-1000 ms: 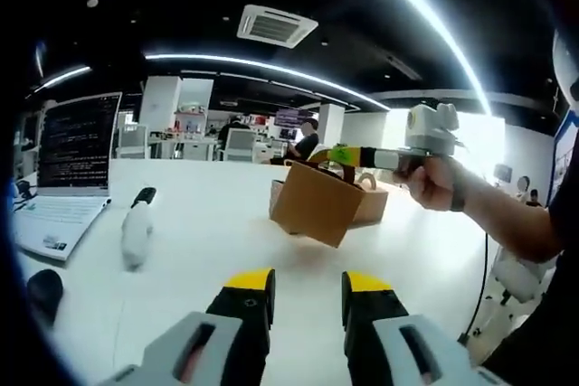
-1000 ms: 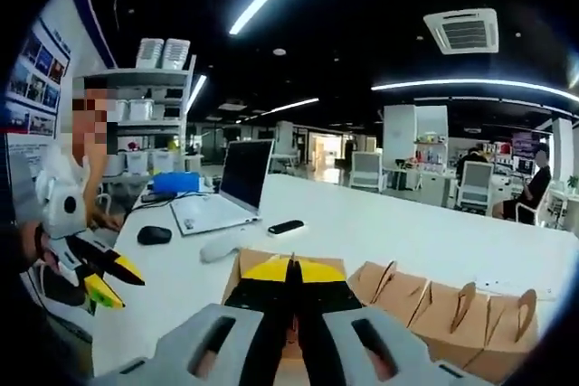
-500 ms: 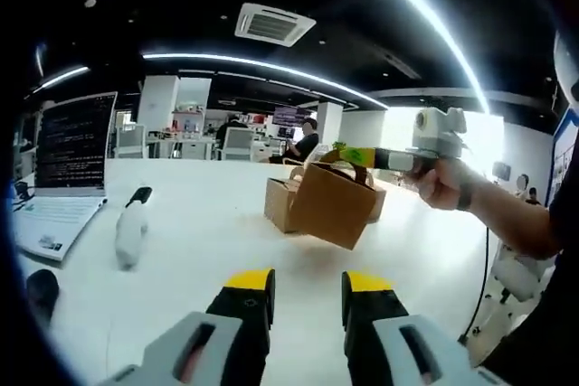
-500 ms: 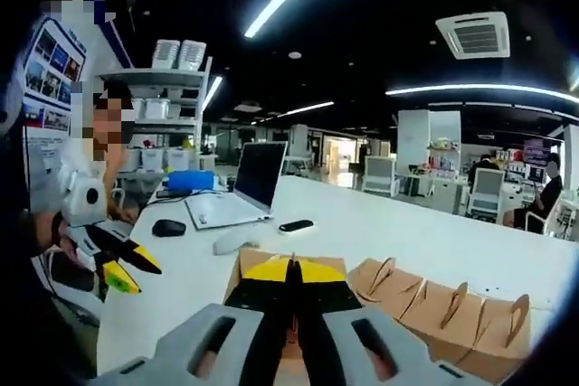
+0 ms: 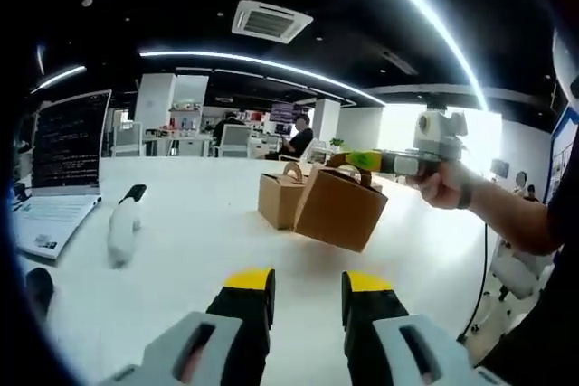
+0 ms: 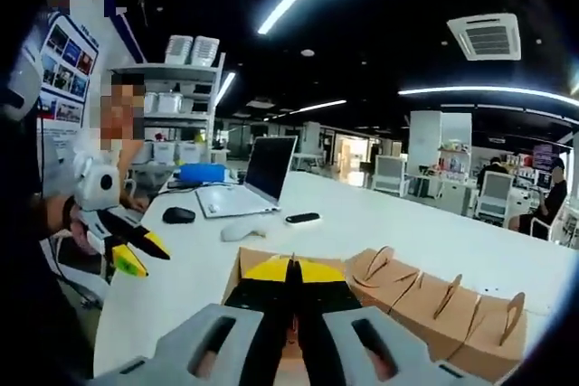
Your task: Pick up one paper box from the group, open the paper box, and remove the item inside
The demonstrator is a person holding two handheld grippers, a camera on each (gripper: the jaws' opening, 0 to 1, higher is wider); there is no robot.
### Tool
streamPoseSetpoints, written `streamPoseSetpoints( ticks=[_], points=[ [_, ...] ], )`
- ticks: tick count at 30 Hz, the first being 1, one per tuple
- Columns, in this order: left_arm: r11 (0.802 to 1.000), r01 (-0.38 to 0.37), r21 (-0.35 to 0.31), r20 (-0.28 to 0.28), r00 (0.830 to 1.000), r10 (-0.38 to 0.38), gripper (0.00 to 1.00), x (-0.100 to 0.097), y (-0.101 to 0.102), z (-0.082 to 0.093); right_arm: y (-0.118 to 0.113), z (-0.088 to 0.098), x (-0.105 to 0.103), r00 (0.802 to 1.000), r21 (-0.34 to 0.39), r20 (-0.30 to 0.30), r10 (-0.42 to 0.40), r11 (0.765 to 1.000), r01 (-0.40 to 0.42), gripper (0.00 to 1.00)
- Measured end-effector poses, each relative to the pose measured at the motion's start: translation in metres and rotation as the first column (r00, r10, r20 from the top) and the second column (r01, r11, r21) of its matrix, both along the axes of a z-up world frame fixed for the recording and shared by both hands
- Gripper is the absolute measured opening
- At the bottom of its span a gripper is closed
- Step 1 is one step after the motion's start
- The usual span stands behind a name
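A brown paper box with a loop handle hangs just above the white table. My right gripper comes in from the right and is shut on that handle. In the right gripper view the box's top lies under the closed right gripper. Several more brown boxes stand in a row to the right, and one of them sits behind the held box. My left gripper is open and holds nothing, well short of the box. That left gripper is held by a hand.
An open laptop, a white mouse-shaped object, a black phone and a black mouse lie on the table's far side. A shelf with bins stands beyond the table end. People sit at desks in the background.
The right gripper has carried the held box a little sideways, away from the group on the table. The left gripper stays open and in the same pose.
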State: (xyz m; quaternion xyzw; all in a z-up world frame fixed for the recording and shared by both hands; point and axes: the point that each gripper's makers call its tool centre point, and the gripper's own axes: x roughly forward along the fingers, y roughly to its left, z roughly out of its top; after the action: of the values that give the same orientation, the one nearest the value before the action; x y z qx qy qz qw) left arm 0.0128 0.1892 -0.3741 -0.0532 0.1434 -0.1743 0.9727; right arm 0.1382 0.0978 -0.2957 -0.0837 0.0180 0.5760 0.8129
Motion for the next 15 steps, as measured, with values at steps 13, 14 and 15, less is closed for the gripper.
streamPoseSetpoints(
  ticks=[13, 14, 15],
  points=[
    [1.000, 0.001, 0.000, -0.001, 1.000, -0.001, 0.31, 0.006, -0.006, 0.001, -0.005, -0.011, 0.001, 0.997, -0.025, -0.013, 0.077, 0.997, -0.077, 0.02],
    [1.000, 0.001, -0.002, -0.001, 1.000, -0.001, 0.31, 0.006, -0.006, 0.001, -0.005, -0.010, -0.001, 0.996, -0.025, -0.007, 0.088, 0.996, -0.088, 0.02],
    [1.000, 0.001, 0.000, -0.003, 1.000, -0.001, 0.31, 0.007, -0.006, 0.001, -0.006, -0.009, -0.002, 0.996, -0.025, -0.005, 0.093, 0.995, -0.093, 0.02]
  ],
)
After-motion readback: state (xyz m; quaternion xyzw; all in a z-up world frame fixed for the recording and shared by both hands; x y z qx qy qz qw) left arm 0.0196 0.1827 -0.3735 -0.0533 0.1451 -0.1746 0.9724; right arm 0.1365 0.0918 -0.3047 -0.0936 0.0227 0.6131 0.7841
